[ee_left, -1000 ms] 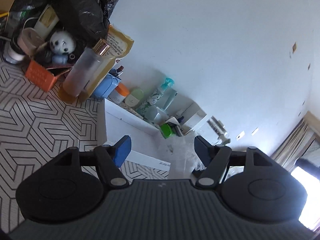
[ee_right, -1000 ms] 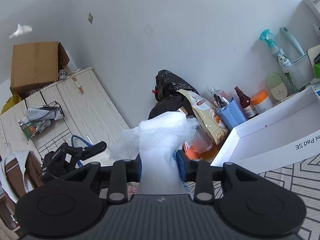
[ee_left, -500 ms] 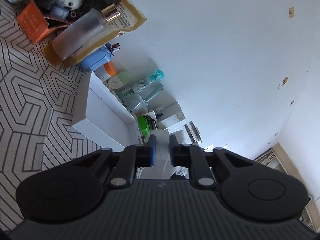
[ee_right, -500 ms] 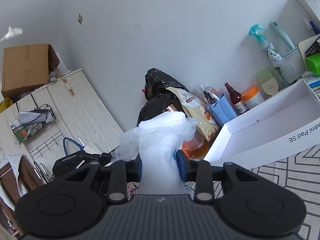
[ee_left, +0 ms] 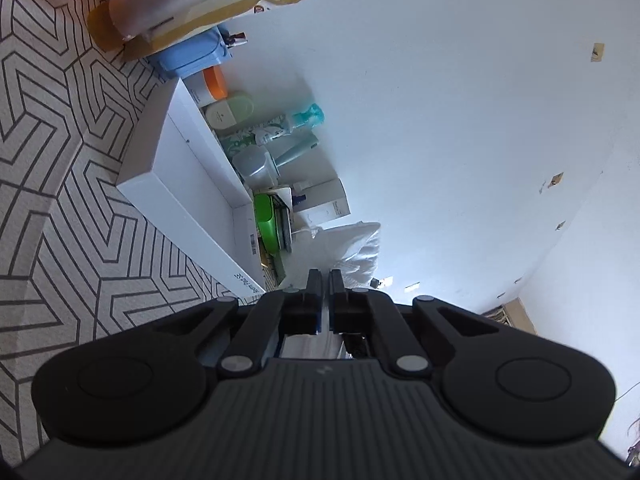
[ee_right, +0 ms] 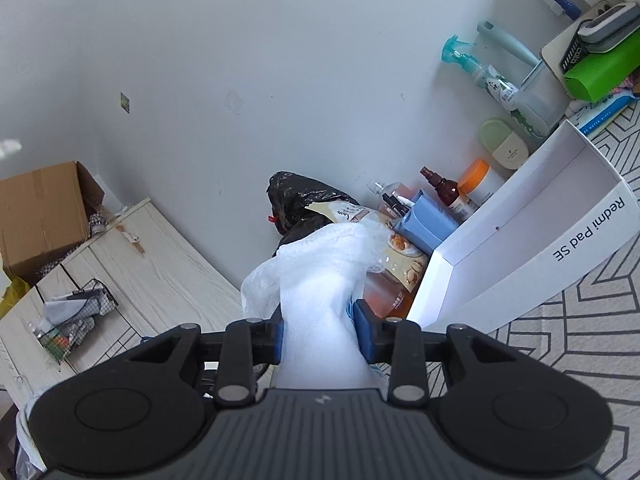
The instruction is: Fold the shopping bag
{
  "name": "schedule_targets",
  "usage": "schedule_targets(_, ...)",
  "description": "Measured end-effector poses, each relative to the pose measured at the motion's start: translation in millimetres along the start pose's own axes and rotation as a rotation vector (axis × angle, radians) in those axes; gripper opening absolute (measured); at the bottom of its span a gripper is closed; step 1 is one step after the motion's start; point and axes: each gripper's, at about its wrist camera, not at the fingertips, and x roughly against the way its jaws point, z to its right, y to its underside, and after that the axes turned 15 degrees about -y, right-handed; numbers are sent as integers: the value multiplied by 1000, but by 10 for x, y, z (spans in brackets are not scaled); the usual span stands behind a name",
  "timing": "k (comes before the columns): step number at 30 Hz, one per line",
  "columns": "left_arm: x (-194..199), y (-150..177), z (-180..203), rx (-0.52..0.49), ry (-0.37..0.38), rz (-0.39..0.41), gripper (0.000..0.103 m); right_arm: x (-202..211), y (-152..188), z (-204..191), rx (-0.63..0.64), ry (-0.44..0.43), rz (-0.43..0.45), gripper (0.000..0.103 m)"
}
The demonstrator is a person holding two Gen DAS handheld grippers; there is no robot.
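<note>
The shopping bag is a thin white plastic one, held up in the air by both grippers. In the left wrist view a bunched part of the bag (ee_left: pixel 352 248) sticks out past my left gripper (ee_left: pixel 325 276), whose blue-padded jaws are pressed almost together on a thin layer of it. In the right wrist view a thick wad of the bag (ee_right: pixel 320 276) rises between the fingers of my right gripper (ee_right: pixel 320 312), which is shut on it. The rest of the bag hangs out of sight below both grippers.
A white open box (ee_right: pixel 532 256) lies on the patterned tablecloth (ee_left: pixel 60 184). Bottles, a spray bottle (ee_right: pixel 476 68), a blue pen holder (ee_right: pixel 432 220) and a black rubbish bag (ee_right: pixel 300 204) stand along the wall. A wooden cabinet (ee_right: pixel 132 264) carries a cardboard box (ee_right: pixel 40 216).
My left gripper went from wide open to shut on the bag and tilted upward. The right gripper kept its hold and swung slightly, bringing the white box closer in view.
</note>
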Motion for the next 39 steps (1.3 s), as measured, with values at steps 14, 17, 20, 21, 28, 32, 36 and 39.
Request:
schedule_targets(14,-8,17,-57,-21,-54,-125,2,85,-61,-66,49,-79,71,34)
schedule_targets(17,58,-28,31,-82,-60,-163,6,59,-46,-165,114,-117,53,34)
schedule_targets(20,242,-65,178,-190,-116,-123,12,28,-16,-313,212,-146,17,34)
schedule_targets(21,314,-82,198,-199,-135,-96,22,17,-9,-359,235,-182,-6,34)
schedule_targets(28,716,-222,286,-286,-219,40,46,42,27,-628,385,-371,-159,34)
schedule_targets(32,682,-270,421,-348,-159,-5,52,57,61,-661,395,-365,-209,34)
schedule_targets(36,609,-254,658,-476,-107,-30,59,55,107,-706,402,-390,-275,34)
schedule_targets(39,633,-233,792,-569,-71,-33,65,47,154,-717,401,-383,-305,34)
